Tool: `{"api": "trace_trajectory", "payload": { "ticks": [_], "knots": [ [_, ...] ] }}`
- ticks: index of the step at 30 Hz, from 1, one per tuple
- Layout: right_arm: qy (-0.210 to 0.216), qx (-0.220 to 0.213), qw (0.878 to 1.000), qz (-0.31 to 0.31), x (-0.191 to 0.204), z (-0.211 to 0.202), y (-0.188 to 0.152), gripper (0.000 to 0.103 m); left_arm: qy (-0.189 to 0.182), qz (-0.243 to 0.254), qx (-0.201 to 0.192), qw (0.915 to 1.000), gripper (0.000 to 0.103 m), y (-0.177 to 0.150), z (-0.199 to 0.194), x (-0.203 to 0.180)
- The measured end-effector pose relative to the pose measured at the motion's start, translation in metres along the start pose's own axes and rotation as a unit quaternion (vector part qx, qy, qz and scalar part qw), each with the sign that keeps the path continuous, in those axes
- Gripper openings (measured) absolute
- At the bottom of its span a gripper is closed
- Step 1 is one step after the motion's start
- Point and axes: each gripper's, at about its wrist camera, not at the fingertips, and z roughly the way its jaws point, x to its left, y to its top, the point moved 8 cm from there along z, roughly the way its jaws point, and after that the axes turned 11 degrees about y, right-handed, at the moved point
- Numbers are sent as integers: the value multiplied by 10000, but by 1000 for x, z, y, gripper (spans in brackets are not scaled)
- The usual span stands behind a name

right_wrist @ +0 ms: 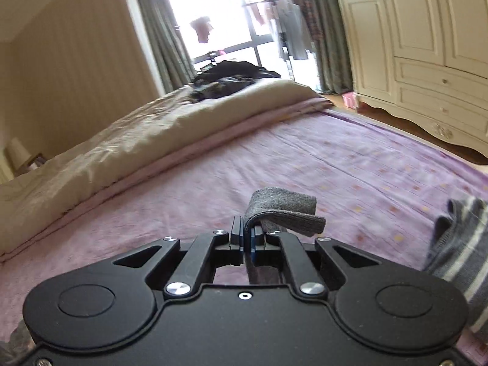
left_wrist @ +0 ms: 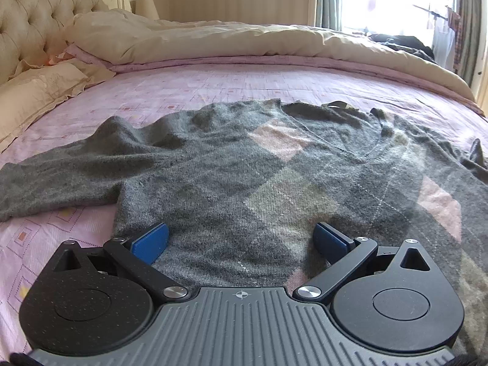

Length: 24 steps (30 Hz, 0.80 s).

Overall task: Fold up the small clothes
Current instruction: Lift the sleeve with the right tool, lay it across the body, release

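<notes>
- Argyle sweater (left_wrist: 244, 164): a grey knit with pink and beige diamonds, lying face up and mostly flat on the pink patterned bedsheet (left_wrist: 189, 88); one sleeve (left_wrist: 61, 177) stretches out to the left in the left wrist view.
- Left gripper (left_wrist: 241, 241): fingers released and spread wide, blue pads (left_wrist: 151, 239) poised over the lower body of the sweater, nothing between them.
- Right gripper (right_wrist: 247, 238): fingers clenched on a grey knit cuff (right_wrist: 283, 210), which folds over the fingertips and stands clear of the sheet; judged to be the sweater's other sleeve, though the link to the body is out of view.
- Striped grey garment (right_wrist: 460, 259): lies at the right edge of the right wrist view, near the lifted cuff.
- Cream duvet (right_wrist: 137, 140): bunched along the far side of the bed, well apart from the work.
- Risks, as judged: the grip takes only the cuff's edge, so a quick pull may slip it free; with the left fingers not pinning the body, dragging the sleeve may shift or wrinkle the whole sweater; the sleeve may land askew.
</notes>
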Motion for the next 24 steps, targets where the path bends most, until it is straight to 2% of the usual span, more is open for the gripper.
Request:
{"api": "trace_trajectory", "payload": {
  "ticks": [5, 7, 12, 17, 21, 23, 24],
  "knots": [
    [1054, 161, 9932, -459, 122, 13, -5, 11, -333, -19, 412, 9986, 101, 7, -7, 6],
    [1435, 325, 9875, -569, 167, 23, -21, 10, -465, -144, 486, 9976, 101, 10, -16, 13],
    [2035, 815, 9717, -879, 249, 54, -79, 10, -678, -442, 533, 9953, 101, 19, -33, 38],
    [2270, 1346, 9569, -1208, 301, 81, -155, 10, -768, -696, 627, 9926, 101, 23, -38, 67],
    [2405, 1720, 9473, -1232, 321, 87, -210, 11, -725, -794, 680, 9919, 101, 24, -35, 88],
    [2512, 1843, 9425, -1212, 322, 85, -227, 20, -673, -769, 693, 9923, 101, 23, -33, 95],
    [2571, 1870, 9409, -1168, 321, 83, -233, 20, -661, -762, 700, 9924, 101, 23, -32, 97]
  ]
}}
